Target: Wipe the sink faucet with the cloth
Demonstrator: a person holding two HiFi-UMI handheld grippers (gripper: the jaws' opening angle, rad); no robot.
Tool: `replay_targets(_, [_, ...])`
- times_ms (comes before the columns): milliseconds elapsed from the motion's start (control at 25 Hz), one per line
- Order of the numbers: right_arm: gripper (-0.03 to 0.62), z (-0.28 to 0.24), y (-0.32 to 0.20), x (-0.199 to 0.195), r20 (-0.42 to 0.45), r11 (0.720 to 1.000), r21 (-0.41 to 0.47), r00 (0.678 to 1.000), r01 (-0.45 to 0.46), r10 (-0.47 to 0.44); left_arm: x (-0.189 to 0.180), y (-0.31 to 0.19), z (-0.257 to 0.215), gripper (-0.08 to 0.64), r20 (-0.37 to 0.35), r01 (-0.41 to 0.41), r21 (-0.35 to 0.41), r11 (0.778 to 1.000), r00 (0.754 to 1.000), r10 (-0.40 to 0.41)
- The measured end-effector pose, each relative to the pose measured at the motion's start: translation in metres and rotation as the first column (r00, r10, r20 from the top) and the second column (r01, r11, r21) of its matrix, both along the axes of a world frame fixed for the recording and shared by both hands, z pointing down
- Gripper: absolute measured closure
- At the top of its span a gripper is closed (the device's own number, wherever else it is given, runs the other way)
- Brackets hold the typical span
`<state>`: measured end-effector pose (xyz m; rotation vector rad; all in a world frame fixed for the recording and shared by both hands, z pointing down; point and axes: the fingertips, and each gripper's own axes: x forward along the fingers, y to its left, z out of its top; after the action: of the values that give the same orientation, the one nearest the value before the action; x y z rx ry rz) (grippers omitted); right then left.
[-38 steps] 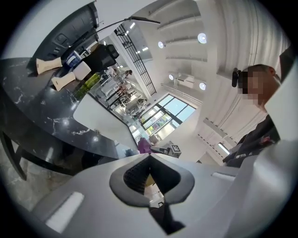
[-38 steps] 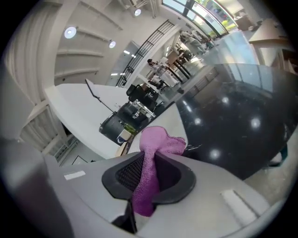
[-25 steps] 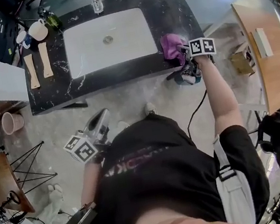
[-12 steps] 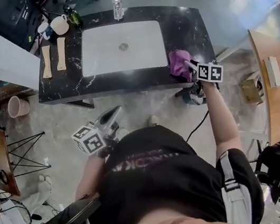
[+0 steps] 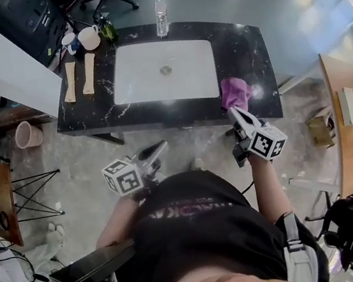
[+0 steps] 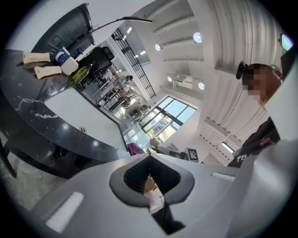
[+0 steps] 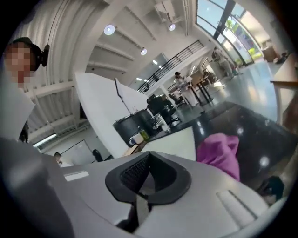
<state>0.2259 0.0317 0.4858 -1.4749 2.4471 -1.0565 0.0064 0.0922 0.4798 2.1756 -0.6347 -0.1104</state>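
A purple cloth (image 5: 234,93) lies crumpled on the black marble counter (image 5: 248,50), right of the white sink (image 5: 153,87). The silvery faucet (image 5: 158,8) stands upright at the sink's back edge. My right gripper (image 5: 235,115) hangs just off the counter's front edge, below the cloth and apart from it. Its jaws have just been closing and are shut with nothing between them. In the right gripper view the cloth (image 7: 219,153) lies beyond the right gripper (image 7: 149,158). My left gripper (image 5: 159,148) is shut and empty, in front of the counter, level with the sink (image 6: 79,114).
Two beige wooden pieces (image 5: 79,76), two mugs (image 5: 87,38) and a green bottle (image 5: 107,29) sit at the counter's back left. On the floor stand a pink bucket (image 5: 27,135) and a wire stand (image 5: 37,195). A wooden table (image 5: 349,120) is at right.
My right gripper has drawn back from the cloth, off the counter's edge and toward me. The cloth stays on the counter. My left gripper has shifted slightly toward the counter.
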Motion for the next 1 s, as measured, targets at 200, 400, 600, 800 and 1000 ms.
replay_targets(200, [0.581, 0.013, 0.067, -0.097, 0.112, 0.974, -0.09, 0.974, 0.206, -0.196, -0.006, -0.004, 0.002, 0.561, 0.0, -0.004, -0.004, 1.0, 1.0, 0.004])
replay_targets(400, [0.581, 0.018, 0.07, -0.118, 0.057, 0.958, -0.088, 0.962, 0.272, -0.268, -0.008, -0.004, 0.002, 0.561, 0.0, -0.016, 0.001, 1.0, 1.0, 0.016])
replay_targets(600, [0.581, 0.014, 0.069, -0.117, 0.037, 0.965, -0.068, 0.968, 0.252, -0.25, -0.014, -0.005, 0.002, 0.561, 0.005, -0.014, 0.001, 1.0, 1.0, 0.014])
replay_targets(800, [0.581, 0.015, 0.067, -0.124, 0.041, 0.963, -0.072, 0.965, 0.26, -0.257, -0.017, -0.006, 0.001, 0.561, 0.009, -0.014, 0.003, 1.0, 1.0, 0.014])
replay_targets(1000, [0.581, 0.017, 0.064, -0.128, 0.04, 0.96, -0.075, 0.963, 0.27, -0.268, -0.022, -0.008, 0.005, 0.561, 0.007, -0.003, -0.004, 1.0, 1.0, 0.003])
